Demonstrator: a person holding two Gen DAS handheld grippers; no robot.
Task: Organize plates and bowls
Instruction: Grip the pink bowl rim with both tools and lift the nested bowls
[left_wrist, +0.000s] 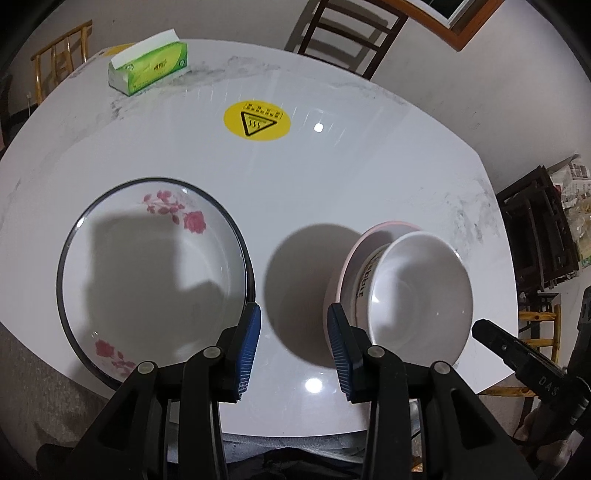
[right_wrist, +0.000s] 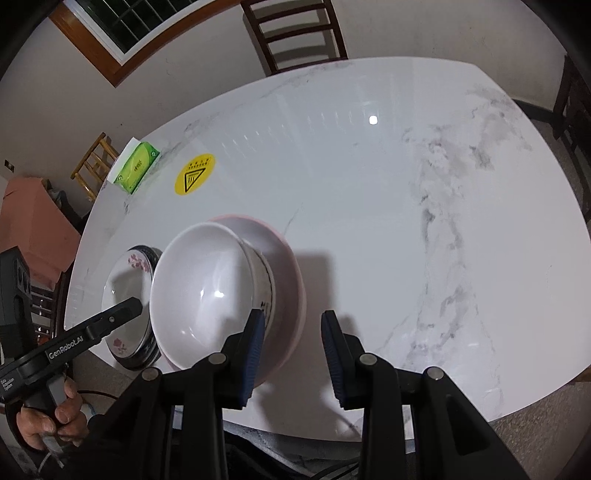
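Observation:
A white plate with red roses and a dark rim (left_wrist: 155, 273) lies at the left of the marble table (left_wrist: 295, 177). Right of it a white bowl (left_wrist: 421, 295) sits tilted inside a pink bowl (left_wrist: 354, 251). My left gripper (left_wrist: 293, 350) hovers open over the bare gap between plate and bowls, with nothing between its blue pads. In the right wrist view the white bowl (right_wrist: 207, 291) rests in the pink bowl (right_wrist: 288, 266), and the rose plate (right_wrist: 125, 280) lies behind it. My right gripper (right_wrist: 291, 354) stands open, its left pad over the pink bowl's near rim, gripping nothing.
A green tissue box (left_wrist: 147, 68) and a round yellow warning sticker (left_wrist: 256, 120) are at the far side of the table. Dark wooden chairs (left_wrist: 347, 33) stand behind it. A hand (right_wrist: 55, 417) holds the left gripper's handle at the table's near edge.

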